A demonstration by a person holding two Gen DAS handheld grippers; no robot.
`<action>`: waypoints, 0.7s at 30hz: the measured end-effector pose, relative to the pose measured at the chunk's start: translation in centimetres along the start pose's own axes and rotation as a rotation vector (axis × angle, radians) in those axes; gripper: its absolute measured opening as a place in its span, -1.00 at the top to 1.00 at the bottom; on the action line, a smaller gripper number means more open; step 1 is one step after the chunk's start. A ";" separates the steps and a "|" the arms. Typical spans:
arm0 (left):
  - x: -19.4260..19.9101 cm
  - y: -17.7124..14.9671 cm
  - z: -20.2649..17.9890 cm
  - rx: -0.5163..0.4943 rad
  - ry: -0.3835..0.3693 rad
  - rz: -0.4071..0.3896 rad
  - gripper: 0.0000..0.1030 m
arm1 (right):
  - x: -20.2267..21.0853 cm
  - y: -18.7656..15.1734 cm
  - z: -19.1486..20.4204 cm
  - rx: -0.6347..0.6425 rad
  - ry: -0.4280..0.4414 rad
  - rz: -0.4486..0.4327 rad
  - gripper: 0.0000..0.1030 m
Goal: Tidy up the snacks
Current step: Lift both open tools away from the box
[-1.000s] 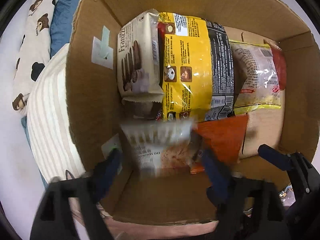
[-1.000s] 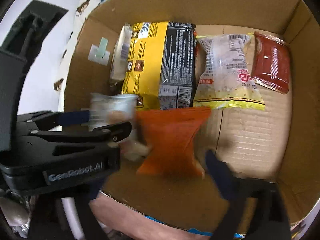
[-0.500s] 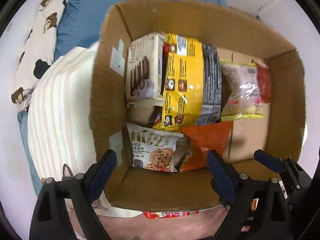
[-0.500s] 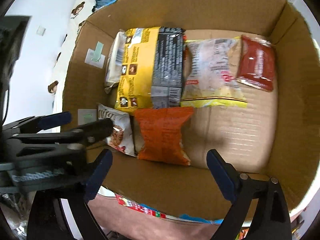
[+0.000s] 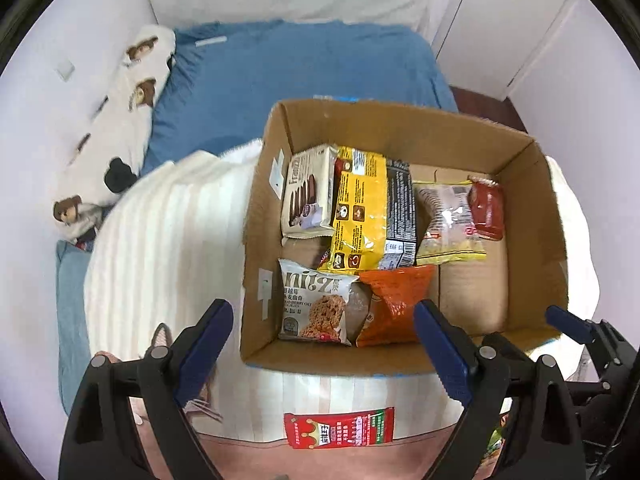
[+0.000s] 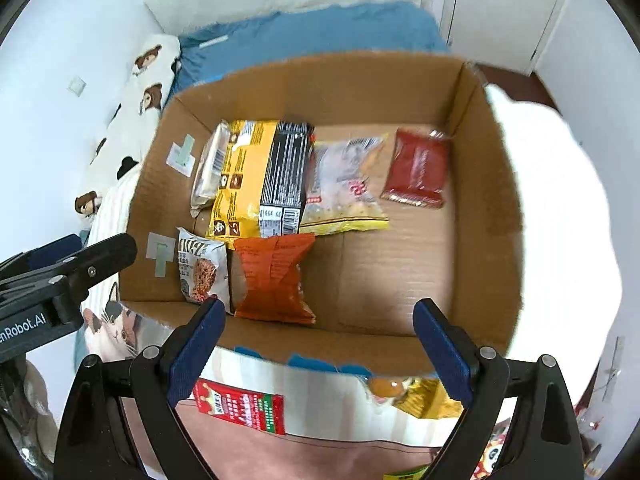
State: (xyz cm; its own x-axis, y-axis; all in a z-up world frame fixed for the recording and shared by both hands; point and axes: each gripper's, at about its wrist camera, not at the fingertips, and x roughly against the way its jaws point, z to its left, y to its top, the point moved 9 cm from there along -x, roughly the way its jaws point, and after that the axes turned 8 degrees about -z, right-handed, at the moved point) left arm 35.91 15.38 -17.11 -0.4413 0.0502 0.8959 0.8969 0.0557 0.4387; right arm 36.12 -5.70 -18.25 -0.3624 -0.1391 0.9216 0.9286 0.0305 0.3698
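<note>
An open cardboard box (image 5: 264, 216) (image 6: 484, 184) on a bed holds several snack packs. A white oat cookie pack (image 5: 314, 304) (image 6: 200, 270) and an orange pack (image 5: 394, 304) (image 6: 272, 276) lie at the near side. Behind them lie a yellow-black pack (image 5: 360, 216) (image 6: 260, 172), a cream biscuit pack (image 5: 306, 196), a clear-yellow pack (image 5: 448, 224) (image 6: 344, 188) and a red pack (image 5: 486, 210) (image 6: 416, 172). My left gripper (image 5: 320, 348) and right gripper (image 6: 316, 344) are open and empty, held above the box's near edge.
A red snack packet (image 5: 338, 428) (image 6: 240, 404) and a yellow packet (image 6: 416, 396) lie on the striped cream blanket (image 5: 160, 248) in front of the box. A blue bedsheet (image 5: 288, 68) and a bear-print pillow (image 5: 116, 128) lie beyond. White walls and a door (image 5: 500, 20) stand behind.
Both grippers have let go of the cookie pack and orange pack inside the box, then pulled up and back out of it. The two packs now lie still on the box floor.
</note>
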 end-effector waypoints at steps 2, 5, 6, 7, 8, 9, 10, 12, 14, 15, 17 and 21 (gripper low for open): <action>1.0 -0.5 -0.3 -0.005 0.002 -0.029 -0.79 | 1.2 -0.3 0.1 0.002 0.004 -0.028 -0.88; 2.6 -1.4 -0.6 -0.011 0.002 -0.072 -0.79 | 3.2 -1.0 0.2 0.021 -0.010 -0.081 -0.88; 3.3 -1.8 -0.6 -0.016 0.004 -0.089 -0.79 | 4.1 -1.3 0.2 0.034 -0.023 -0.106 -0.88; 3.9 -2.2 -0.7 -0.020 0.008 -0.105 -0.79 | 4.6 -1.6 0.2 0.037 -0.028 -0.123 -0.88; 4.3 -2.4 -0.7 -0.021 0.011 -0.117 -0.79 | 5.4 -1.9 0.1 0.036 -0.029 -0.142 -0.88; 5.1 -2.8 -0.7 -0.022 0.016 -0.140 -0.79 | 5.9 -2.2 0.2 0.037 -0.031 -0.156 -0.88; 5.7 -3.1 -0.7 -0.026 0.019 -0.160 -0.79 | 6.6 -2.5 0.2 0.043 -0.037 -0.173 -0.88; 7.3 -3.8 -0.7 -0.037 0.036 -0.205 -0.79 | 8.2 -3.1 0.3 0.049 -0.043 -0.212 -0.88; 8.8 -4.5 -0.8 -0.049 0.045 -0.247 -0.79 | 9.5 -3.6 0.4 0.056 -0.048 -0.242 -0.88; 9.4 -4.8 -0.8 -0.053 0.045 -0.260 -0.79 | 10.3 -3.9 0.4 0.053 -0.046 -0.258 -0.88; 10.8 -5.6 -1.0 -0.063 0.049 -0.288 -0.79 | 11.4 -4.5 0.5 0.044 -0.032 -0.275 -0.88; 12.7 -6.8 -1.1 -0.062 0.038 -0.321 -0.79 | 13.7 -5.8 0.7 0.045 -0.037 -0.321 -0.88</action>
State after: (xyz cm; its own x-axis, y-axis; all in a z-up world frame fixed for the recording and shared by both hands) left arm 24.20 14.59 -8.62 -0.7019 0.0028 0.7123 0.7123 0.0021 0.7019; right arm 25.68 -7.09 -7.68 -0.6394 -0.1126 0.7606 0.7625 0.0345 0.6461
